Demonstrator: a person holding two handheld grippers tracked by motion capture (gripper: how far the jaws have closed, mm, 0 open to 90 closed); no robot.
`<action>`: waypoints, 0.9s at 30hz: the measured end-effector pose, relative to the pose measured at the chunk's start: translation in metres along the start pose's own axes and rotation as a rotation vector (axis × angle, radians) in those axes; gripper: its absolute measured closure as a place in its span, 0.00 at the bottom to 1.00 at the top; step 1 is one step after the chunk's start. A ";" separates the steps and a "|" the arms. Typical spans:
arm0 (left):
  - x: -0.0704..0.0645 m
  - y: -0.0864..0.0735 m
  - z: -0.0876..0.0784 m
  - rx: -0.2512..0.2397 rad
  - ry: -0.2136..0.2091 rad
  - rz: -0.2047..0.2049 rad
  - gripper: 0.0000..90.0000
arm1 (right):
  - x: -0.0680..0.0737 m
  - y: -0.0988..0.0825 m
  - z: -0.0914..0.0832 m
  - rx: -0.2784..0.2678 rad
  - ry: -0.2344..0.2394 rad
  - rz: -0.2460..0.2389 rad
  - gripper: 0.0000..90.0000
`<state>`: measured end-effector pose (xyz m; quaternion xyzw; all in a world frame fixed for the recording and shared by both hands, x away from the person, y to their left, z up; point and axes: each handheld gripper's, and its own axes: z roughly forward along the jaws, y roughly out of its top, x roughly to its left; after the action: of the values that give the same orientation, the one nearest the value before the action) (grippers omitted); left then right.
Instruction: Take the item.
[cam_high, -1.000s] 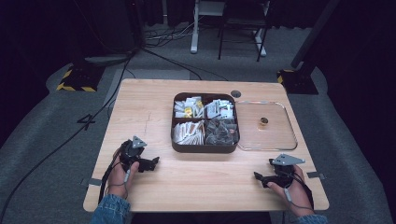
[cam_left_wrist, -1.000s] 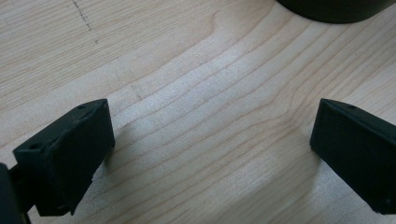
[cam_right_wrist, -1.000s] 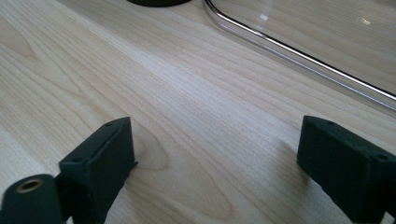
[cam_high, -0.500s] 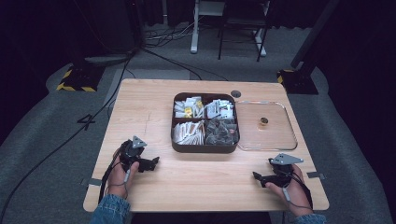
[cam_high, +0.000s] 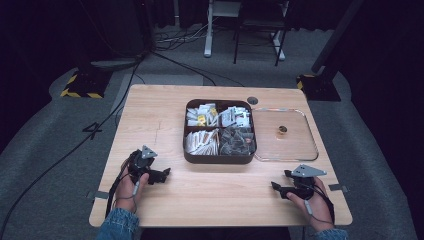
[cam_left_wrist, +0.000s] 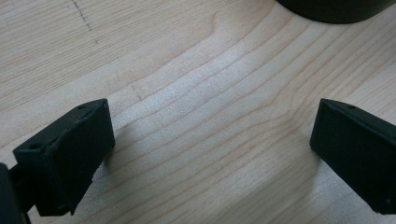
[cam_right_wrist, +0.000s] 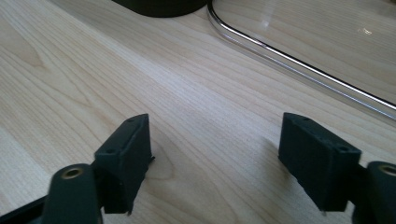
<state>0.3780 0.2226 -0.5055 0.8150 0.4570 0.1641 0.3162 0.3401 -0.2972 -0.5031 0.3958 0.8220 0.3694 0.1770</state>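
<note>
Wooden counter (cam_high: 220, 200) bears both grippers: left gripper (cam_high: 161, 175) jaws wide apart, empty; right gripper (cam_high: 280, 186) jaws just narrowing, nothing between.

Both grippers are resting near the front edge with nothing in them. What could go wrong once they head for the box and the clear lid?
The clear lid lies right beside the dark box and is hard to see but for its rim, so the right gripper, its empty jaws just closing, could clip it. The packets lie loosely heaped, so the open left gripper might pinch several together. The small round thing on the lid could roll off.
</note>
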 end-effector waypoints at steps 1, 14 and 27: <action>0.000 0.000 0.000 0.000 0.000 0.000 0.00 | 0.001 0.001 -0.001 0.010 0.004 0.008 0.32; 0.000 0.000 0.000 0.000 0.000 0.000 0.00 | 0.004 0.039 -0.015 -0.035 0.098 0.064 0.37; -0.002 -0.003 -0.002 0.000 0.002 -0.003 0.00 | -0.008 0.108 -0.030 -0.149 0.143 0.073 0.43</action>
<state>0.3740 0.2228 -0.5056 0.8142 0.4587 0.1642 0.3158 0.3838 -0.2727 -0.4031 0.3839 0.7877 0.4630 0.1330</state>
